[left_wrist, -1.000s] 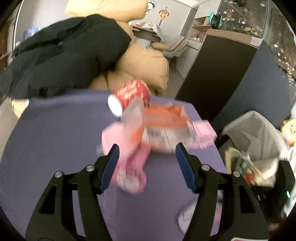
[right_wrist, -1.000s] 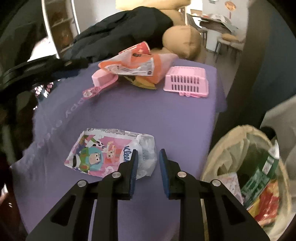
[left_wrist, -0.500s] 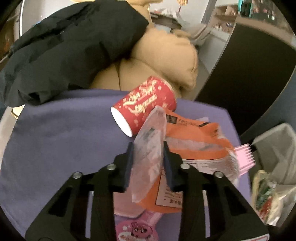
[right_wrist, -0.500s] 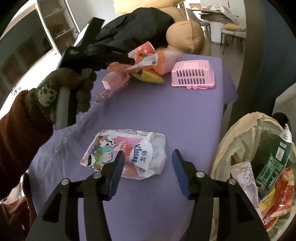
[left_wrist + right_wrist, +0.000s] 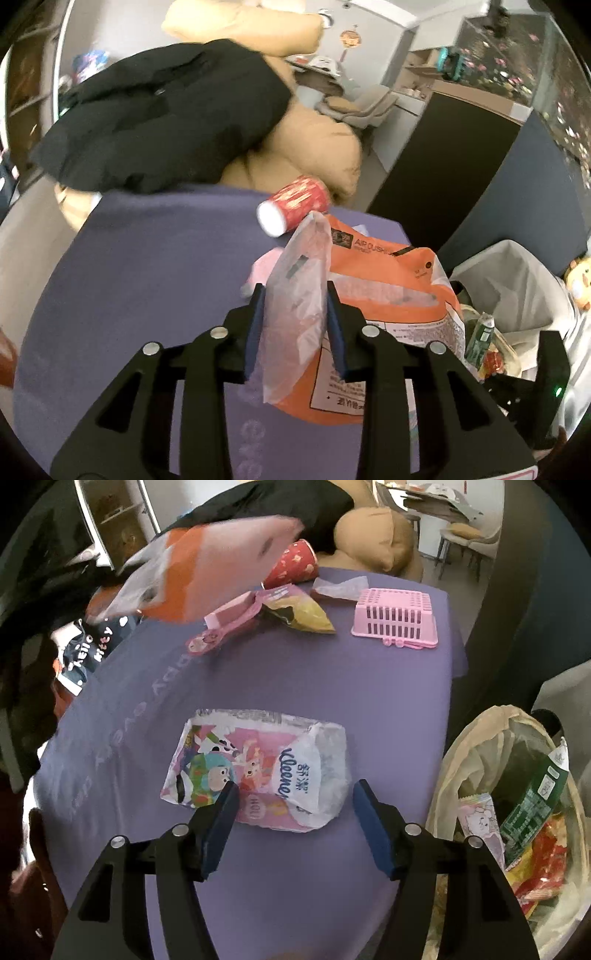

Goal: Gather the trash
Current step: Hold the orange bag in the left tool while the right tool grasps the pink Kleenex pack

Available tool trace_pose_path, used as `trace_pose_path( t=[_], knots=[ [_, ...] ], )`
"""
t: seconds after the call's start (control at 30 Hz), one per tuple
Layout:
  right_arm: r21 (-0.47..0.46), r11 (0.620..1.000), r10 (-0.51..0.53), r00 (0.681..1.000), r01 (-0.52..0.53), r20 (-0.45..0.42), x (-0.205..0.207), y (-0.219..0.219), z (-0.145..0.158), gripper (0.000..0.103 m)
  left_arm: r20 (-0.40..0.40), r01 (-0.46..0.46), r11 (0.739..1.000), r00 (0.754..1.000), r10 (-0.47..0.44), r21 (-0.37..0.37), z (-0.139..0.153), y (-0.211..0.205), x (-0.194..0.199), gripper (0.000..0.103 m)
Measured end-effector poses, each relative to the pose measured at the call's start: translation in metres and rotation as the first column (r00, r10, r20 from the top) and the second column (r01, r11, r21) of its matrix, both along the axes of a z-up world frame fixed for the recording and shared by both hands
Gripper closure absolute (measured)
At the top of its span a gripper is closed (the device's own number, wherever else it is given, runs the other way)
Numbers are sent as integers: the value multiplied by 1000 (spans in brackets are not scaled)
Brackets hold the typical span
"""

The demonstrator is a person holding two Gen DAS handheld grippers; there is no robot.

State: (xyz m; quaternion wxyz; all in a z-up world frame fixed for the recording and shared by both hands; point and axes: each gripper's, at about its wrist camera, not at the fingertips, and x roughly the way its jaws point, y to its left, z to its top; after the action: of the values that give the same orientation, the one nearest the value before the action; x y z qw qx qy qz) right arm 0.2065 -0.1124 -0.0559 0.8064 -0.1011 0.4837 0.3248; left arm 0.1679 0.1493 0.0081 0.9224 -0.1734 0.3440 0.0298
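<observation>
The left gripper (image 5: 293,328) is clamped on the clear plastic end of an orange air-cushion mailer bag (image 5: 373,317); the crumpled film stands up between the blue pads, and the bag's orange body hangs to the right of the fingers, lifted off the purple tablecloth (image 5: 147,280). Its jaws have just been opening a little, yet the film is pinched between them. Beyond the fingertips a red paper cup (image 5: 295,208) lies on its side on the cloth, and past it sit a tan cushion (image 5: 314,147) and a black garment (image 5: 162,114). To the right of the fingers, below the table edge, stands the trash bin (image 5: 509,291) with a pale liner.

The right gripper (image 5: 293,812) has its fingers wide apart, and its jaws have just been opening; nothing is pressed between the pads. A crumpled Kleenex tissue pack (image 5: 258,771) lies flat on the cloth just ahead of the fingertips, its near edge reaching between them. Farther ahead lie a yellow snack wrapper (image 5: 303,614), a pink brush (image 5: 225,626) and, to the right, an upturned pink basket (image 5: 395,616). The lined bin, with wrappers inside, stands right of the fingers.
</observation>
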Motion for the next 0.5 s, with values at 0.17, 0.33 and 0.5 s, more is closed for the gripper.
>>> trace_pose_path(
  t=[0.17,0.33,0.5],
  knots=[
    [-34,999,-3,1000,3,1,-17,-7,-1,42,-24,-51,998,998,51,-23,-17,16,-23,70],
    [-197,980,32,991,-6,128,-32,10,-5,42,-36,-66,995,997,64,-79,-27,27,-27,70],
    [-237,969,-12,969,73,248,1,16,-3,42,-12,-52,994,999,51,-97,-27,32,-38,70]
  ],
)
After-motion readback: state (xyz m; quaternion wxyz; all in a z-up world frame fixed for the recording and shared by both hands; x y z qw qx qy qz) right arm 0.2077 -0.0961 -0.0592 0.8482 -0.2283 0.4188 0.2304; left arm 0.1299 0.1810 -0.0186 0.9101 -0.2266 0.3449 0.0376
